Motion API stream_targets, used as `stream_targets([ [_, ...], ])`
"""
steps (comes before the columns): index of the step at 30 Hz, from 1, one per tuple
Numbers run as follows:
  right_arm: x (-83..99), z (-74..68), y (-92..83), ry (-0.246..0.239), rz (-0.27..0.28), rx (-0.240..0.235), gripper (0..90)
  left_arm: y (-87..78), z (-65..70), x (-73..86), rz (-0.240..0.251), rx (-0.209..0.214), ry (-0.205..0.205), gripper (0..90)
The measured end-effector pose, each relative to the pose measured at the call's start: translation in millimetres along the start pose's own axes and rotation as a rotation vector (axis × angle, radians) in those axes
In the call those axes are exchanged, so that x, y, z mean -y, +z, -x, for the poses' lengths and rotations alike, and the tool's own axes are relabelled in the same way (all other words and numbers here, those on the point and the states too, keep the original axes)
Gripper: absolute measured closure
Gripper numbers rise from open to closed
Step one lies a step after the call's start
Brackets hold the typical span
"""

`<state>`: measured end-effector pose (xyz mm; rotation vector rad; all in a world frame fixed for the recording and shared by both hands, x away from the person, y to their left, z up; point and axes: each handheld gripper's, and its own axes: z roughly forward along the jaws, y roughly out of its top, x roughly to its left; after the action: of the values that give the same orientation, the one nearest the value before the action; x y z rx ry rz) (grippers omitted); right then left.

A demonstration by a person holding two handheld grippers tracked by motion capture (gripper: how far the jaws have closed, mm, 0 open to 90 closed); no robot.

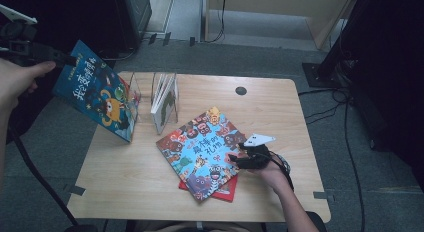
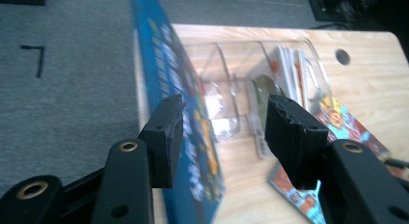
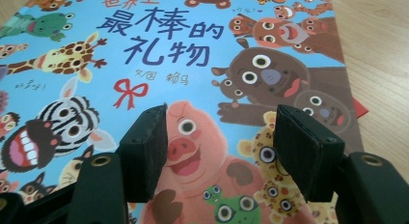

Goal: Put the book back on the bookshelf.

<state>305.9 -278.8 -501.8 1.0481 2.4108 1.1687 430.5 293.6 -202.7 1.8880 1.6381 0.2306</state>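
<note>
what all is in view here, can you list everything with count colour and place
dark blue picture book: 1, blue cover, standing tilted at the table's left edge by the rack
clear rack: 1, transparent, back left of table
thin books: a few, pale, upright in the rack
animal picture book: 1, light blue, flat mid-table
red book: 1, red, under the animal book
table: 1, light wood
left gripper: 1, black, open, beside the blue book
right gripper: 1, black, open over the animal book

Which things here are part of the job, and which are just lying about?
In the job: dark blue book standing at the clear rack, left gripper by it; animal book on the red book, right gripper over it.
Lying about: floor cables.
</note>
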Motion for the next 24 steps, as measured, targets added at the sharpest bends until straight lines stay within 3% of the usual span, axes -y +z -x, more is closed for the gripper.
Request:
stream_targets([
  [2, -1.9, 1.0, 1.2, -0.009, -0.007, 0.001, 36.8, 6.2, 9.3, 8.5, -0.006, 0.046, 0.020, 47.6],
  [4, -3.9, 1.5, 2.4, -0.013, -0.010, 0.001, 36.8, 8.5, 11.7, 11.3, -0.008, 0.064, 0.024, 47.6],
  [10, -8.4, 4.2, 2.1, -0.006, 0.017, 0.003, 37.6, 21.9, 33.2, 25.9, -0.022, 0.041, 0.075, 47.7],
  [17, -8.8, 8.3, 2.0, 0.003, 0.014, -0.001, 37.7, 35.2, 57.2, 43.5, -0.012, 0.062, 0.126, 46.3],
  [24, -9.1, 10.3, 3.1, 0.010, 0.008, -0.001, 37.6, 45.5, 69.3, 53.5, -0.026, 0.065, 0.154, 45.6],
])
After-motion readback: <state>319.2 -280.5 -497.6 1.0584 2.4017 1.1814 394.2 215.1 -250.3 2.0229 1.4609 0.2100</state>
